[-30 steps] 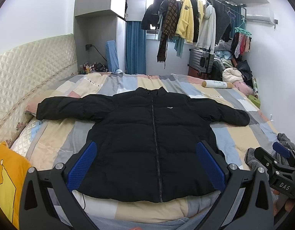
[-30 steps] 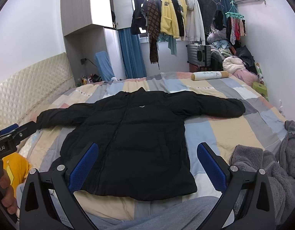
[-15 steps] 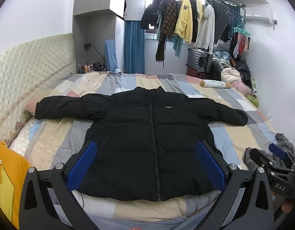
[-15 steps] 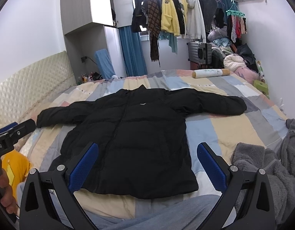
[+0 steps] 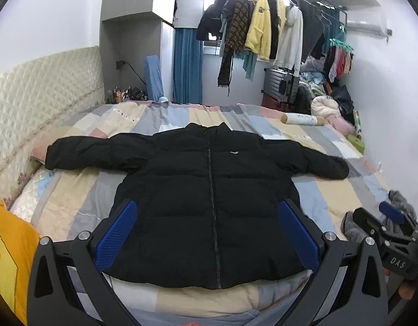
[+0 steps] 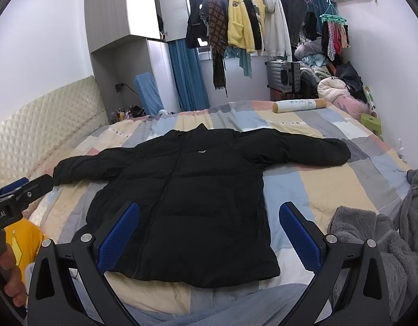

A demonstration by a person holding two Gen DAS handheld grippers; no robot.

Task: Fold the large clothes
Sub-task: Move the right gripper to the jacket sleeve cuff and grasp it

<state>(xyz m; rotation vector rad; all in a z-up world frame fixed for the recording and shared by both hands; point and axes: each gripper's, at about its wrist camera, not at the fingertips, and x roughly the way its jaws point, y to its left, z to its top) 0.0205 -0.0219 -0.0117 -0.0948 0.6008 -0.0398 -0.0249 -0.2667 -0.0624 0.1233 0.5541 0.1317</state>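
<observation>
A black puffer jacket point(image 5: 209, 190) lies flat and zipped on the patchwork bed, front up, both sleeves spread out sideways; it also shows in the right wrist view point(image 6: 192, 203). My left gripper point(image 5: 207, 236) hovers above the jacket's hem, open and empty, blue pads wide apart. My right gripper point(image 6: 207, 233) is open and empty too, held above the hem's right part. The right gripper's body shows at the right edge of the left wrist view point(image 5: 385, 233). The left gripper's body shows at the left edge of the right wrist view point(image 6: 16, 201).
A quilted headboard point(image 5: 32, 103) runs along the left. A grey fleece garment point(image 6: 372, 233) lies at the bed's right near corner. A yellow cloth point(image 5: 8, 250) lies at the near left. A rolled tube point(image 6: 298, 106) lies at the far side. Hanging clothes point(image 5: 263, 35) and a suitcase stand behind.
Both grippers have risen and drawn back slightly, so the jacket sits a little lower and farther in view. The jacket has not moved. Both grippers stay open.
</observation>
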